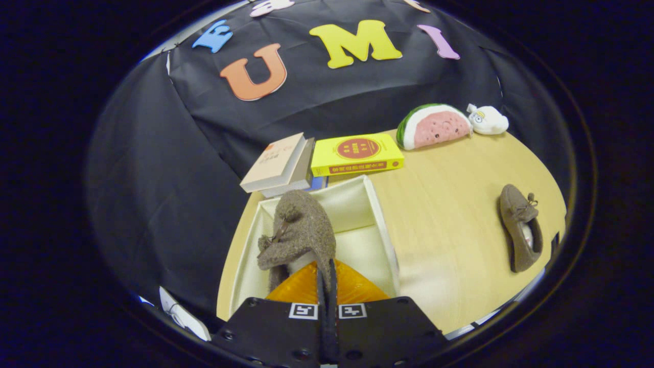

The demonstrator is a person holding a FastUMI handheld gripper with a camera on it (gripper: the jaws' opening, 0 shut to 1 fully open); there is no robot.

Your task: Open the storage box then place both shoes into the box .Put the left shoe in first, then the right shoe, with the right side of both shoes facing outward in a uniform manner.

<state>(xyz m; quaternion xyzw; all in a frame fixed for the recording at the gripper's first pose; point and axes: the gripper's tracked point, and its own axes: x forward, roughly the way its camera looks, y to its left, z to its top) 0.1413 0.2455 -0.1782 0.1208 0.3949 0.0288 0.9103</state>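
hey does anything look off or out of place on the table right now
Nothing is spilled or damaged. The claw is shut on a brown shoe, which hangs toe-up over the open box. The other shoe lies alone across the table, far from the box. The books are stacked askew.

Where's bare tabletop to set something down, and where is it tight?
Free: the wide table stretch between the open box and the second shoe. Crowded: the far edge, with books, yellow book, watermelon plush, white plush. Gripper jaws pinch the held shoe over the box.
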